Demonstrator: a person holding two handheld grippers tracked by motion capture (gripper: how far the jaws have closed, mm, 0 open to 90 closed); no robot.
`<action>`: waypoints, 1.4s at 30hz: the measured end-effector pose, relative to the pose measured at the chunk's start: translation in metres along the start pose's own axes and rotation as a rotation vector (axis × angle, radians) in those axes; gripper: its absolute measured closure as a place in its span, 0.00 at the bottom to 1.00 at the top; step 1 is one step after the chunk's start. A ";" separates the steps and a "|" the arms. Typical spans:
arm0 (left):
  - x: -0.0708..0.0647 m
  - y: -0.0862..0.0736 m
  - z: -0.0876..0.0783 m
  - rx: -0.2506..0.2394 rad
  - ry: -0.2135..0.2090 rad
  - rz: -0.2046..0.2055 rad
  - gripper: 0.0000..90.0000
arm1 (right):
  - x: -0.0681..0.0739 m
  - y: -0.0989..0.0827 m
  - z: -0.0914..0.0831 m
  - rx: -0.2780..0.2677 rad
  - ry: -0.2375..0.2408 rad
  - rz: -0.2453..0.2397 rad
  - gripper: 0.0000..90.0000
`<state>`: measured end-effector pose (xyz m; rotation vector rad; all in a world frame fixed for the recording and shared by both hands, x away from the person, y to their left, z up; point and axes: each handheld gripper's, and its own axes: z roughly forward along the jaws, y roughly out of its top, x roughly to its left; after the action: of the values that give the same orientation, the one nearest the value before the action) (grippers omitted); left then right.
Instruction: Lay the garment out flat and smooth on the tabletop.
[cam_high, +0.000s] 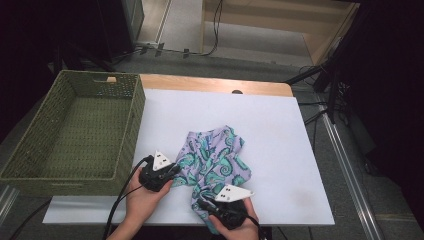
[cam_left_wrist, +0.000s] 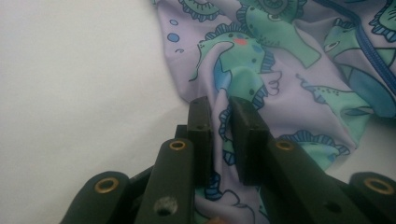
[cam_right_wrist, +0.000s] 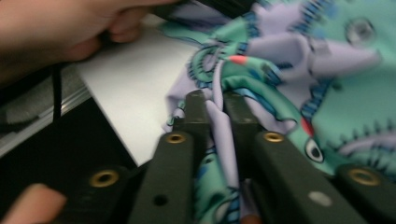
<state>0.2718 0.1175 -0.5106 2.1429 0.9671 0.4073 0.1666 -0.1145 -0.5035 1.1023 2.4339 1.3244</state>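
A lilac garment (cam_high: 215, 157) printed with teal seahorses lies crumpled on the white table top (cam_high: 270, 135). My left gripper (cam_high: 172, 172) holds its left edge; in the left gripper view its jaws pinch a fold of the garment (cam_left_wrist: 261, 65) between them at the left gripper (cam_left_wrist: 219, 109). My right gripper (cam_high: 210, 197) sits at the cloth's near corner by the table's front edge. In the right gripper view the right gripper (cam_right_wrist: 217, 105) is shut on a bunched ridge of the garment (cam_right_wrist: 289, 70). A hand (cam_right_wrist: 51, 32) with the other gripper shows farther off.
A green woven basket (cam_high: 120, 145) stands to the left of the cloth, its inside bare. The white top ends close in front of the right gripper (cam_high: 280, 217). Cables and furniture legs lie on the floor beyond the table.
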 end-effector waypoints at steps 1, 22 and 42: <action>0.000 0.000 0.000 0.001 0.000 0.001 0.87 | 0.003 0.000 0.000 -0.013 -0.019 -0.036 0.71; 0.001 0.000 0.000 0.003 -0.007 -0.008 0.87 | -0.099 -0.001 -0.080 -0.188 -0.389 0.174 0.41; 0.003 -0.001 0.000 -0.004 -0.023 -0.030 0.86 | -0.039 -0.016 -0.016 0.061 -0.109 0.079 0.92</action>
<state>0.2736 0.1204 -0.5111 2.1229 0.9836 0.3687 0.1787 -0.1563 -0.5146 1.2626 2.3897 1.1851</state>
